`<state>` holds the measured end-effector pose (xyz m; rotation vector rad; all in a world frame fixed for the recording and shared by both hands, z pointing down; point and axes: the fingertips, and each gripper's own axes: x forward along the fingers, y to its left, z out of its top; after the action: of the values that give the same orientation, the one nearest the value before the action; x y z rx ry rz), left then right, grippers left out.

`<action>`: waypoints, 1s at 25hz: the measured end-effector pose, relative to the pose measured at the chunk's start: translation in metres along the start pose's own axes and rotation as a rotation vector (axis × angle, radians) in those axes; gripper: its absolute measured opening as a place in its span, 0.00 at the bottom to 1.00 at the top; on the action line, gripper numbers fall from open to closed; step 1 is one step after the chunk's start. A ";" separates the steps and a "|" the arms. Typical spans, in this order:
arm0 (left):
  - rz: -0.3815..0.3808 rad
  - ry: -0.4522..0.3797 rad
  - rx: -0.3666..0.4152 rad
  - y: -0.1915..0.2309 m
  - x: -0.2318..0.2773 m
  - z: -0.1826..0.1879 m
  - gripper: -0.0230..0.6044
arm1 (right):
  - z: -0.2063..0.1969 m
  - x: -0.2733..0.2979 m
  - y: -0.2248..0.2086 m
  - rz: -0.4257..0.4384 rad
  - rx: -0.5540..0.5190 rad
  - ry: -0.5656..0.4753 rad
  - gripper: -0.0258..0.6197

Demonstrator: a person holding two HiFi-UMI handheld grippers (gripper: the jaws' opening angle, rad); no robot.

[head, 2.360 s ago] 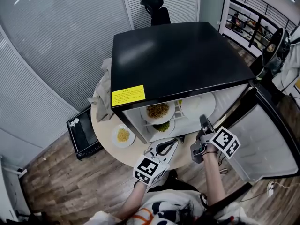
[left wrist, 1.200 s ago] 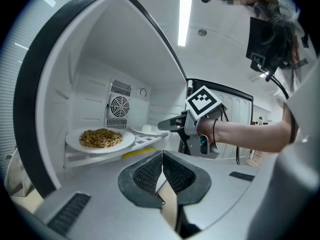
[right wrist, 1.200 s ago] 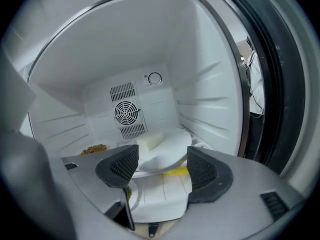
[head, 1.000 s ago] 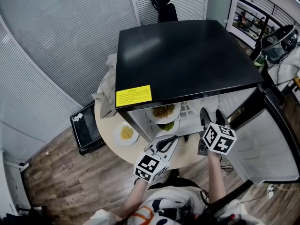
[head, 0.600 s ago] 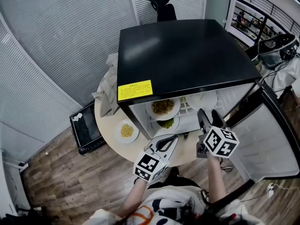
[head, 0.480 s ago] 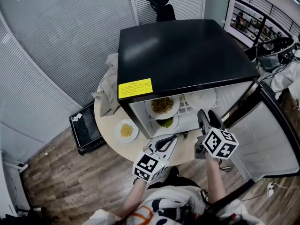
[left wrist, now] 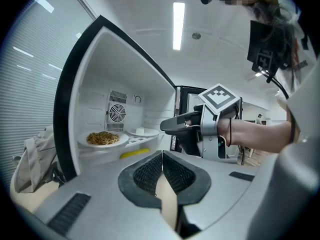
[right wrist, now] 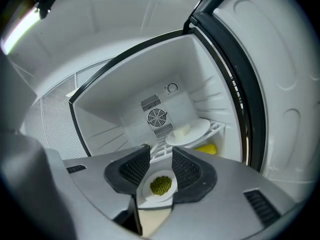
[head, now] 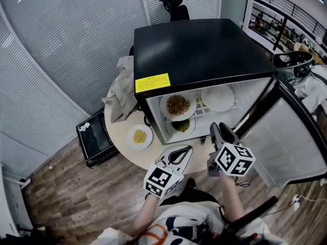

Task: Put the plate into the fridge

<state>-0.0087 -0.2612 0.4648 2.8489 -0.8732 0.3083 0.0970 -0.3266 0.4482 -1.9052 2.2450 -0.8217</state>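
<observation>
Black mini fridge stands on the round tabletop, door open. White plate with pale block sits on the fridge's upper shelf, right side. Noodle plate is on the same shelf, left, with the peas plate on the shelf below. Corn plate is on the tabletop left of the fridge. Right gripper is in front of the fridge opening, jaws half apart, just been closing, nothing between them. Left gripper is in front of the fridge, jaws together, empty.
</observation>
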 end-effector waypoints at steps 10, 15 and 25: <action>-0.005 -0.003 0.003 -0.028 -0.041 -0.012 0.06 | -0.034 -0.042 0.026 -0.016 0.025 0.016 0.19; -0.009 -0.010 -0.010 -0.042 -0.061 -0.018 0.06 | -0.050 -0.068 0.034 -0.036 0.030 0.026 0.17; -0.047 -0.011 -0.054 -0.076 -0.080 -0.039 0.06 | -0.084 -0.112 0.033 -0.078 0.037 0.075 0.15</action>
<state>-0.0363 -0.1483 0.4776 2.8189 -0.8020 0.2592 0.0588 -0.1909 0.4742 -1.9890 2.1922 -0.9543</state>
